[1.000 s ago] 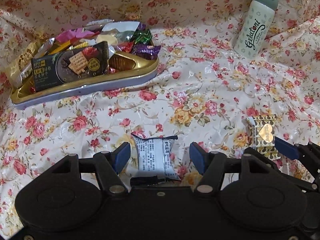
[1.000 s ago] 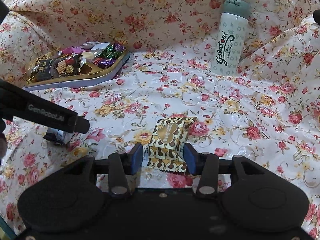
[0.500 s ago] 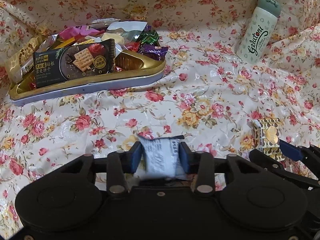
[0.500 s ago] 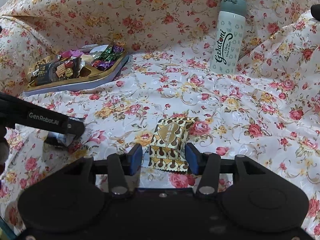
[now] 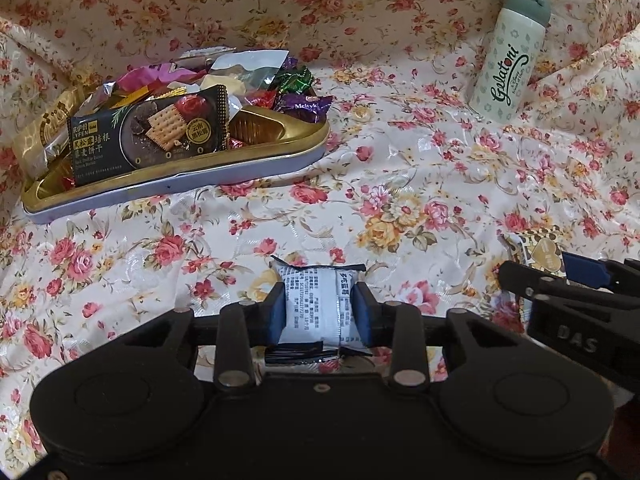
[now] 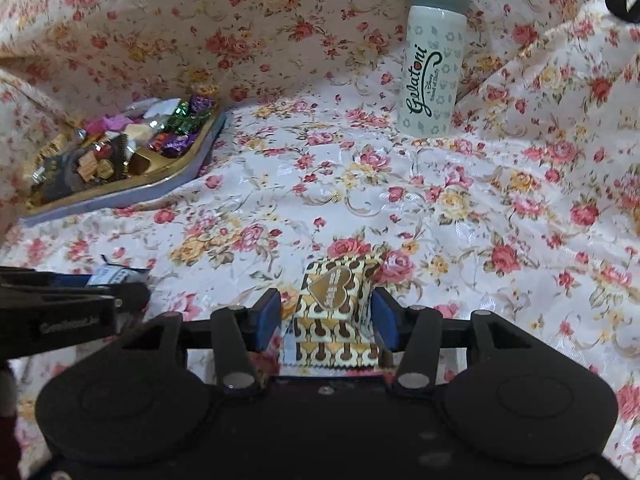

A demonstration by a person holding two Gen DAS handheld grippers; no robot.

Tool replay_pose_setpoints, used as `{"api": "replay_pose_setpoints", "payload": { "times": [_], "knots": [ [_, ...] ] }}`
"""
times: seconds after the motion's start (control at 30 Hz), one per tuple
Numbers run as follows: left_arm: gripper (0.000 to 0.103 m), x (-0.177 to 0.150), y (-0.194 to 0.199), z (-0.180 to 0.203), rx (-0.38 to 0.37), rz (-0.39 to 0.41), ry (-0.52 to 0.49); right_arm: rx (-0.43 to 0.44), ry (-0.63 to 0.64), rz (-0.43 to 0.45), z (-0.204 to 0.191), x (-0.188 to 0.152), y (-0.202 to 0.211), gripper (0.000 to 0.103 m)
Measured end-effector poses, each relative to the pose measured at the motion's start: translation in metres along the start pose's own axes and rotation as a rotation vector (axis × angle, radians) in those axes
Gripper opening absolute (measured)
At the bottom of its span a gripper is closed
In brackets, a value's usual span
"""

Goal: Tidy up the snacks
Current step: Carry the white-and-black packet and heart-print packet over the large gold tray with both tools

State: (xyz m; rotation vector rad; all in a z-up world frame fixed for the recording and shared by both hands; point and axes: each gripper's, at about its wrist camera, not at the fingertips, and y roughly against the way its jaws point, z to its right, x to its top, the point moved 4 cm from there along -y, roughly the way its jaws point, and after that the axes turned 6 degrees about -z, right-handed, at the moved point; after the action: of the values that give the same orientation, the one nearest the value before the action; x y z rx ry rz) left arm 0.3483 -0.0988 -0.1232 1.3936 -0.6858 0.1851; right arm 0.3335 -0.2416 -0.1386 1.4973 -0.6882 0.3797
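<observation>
My left gripper (image 5: pixel 319 310) is shut on a white snack packet (image 5: pixel 314 304) with black print, held just above the floral cloth. My right gripper (image 6: pixel 326 322) stands around a yellow-and-brown packet with a gold heart (image 6: pixel 334 312); its blue pads are close to the packet's sides with a small gap on the left. The gold tray (image 5: pixel 256 158) full of wrapped snacks lies at the far left in the left wrist view, and also shows in the right wrist view (image 6: pixel 168 184). The right gripper also shows in the left wrist view (image 5: pixel 576 276), with the heart packet (image 5: pixel 544 250).
A white bottle with a grey-green cap (image 5: pixel 510 56) stands at the back right; it also shows in the right wrist view (image 6: pixel 434 60). The floral cloth (image 5: pixel 400 184) covers the surface and rises in folds behind and to the right.
My left gripper closed on the white packet and lifted it slightly. My right gripper moved forward around the heart packet, its fingers still a little apart.
</observation>
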Motion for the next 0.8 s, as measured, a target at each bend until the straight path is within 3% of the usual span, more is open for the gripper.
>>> {"api": "replay_pose_setpoints", "payload": {
  "times": [0.07,0.17,0.27,0.47,0.8],
  "knots": [
    [0.044,0.0,0.0,-0.001,-0.005,-0.002,0.004,-0.016,0.013,0.002,-0.002,-0.001,-0.001,0.054],
    [0.043,0.0,0.0,-0.001,-0.006,-0.002,0.004,-0.017,0.017,0.006,-0.002,-0.002,0.002,0.04],
    [0.043,0.0,0.0,0.0,-0.004,-0.006,0.002,0.02,-0.014,-0.003,0.003,-0.003,0.007,0.037],
    [0.042,0.002,0.007,-0.004,-0.03,-0.01,0.032,0.078,-0.08,0.007,0.014,0.002,0.025,0.036],
    [0.042,0.009,0.069,0.001,-0.057,0.1,0.013,0.177,-0.116,0.064,0.01,0.016,0.079,0.036]
  ]
}}
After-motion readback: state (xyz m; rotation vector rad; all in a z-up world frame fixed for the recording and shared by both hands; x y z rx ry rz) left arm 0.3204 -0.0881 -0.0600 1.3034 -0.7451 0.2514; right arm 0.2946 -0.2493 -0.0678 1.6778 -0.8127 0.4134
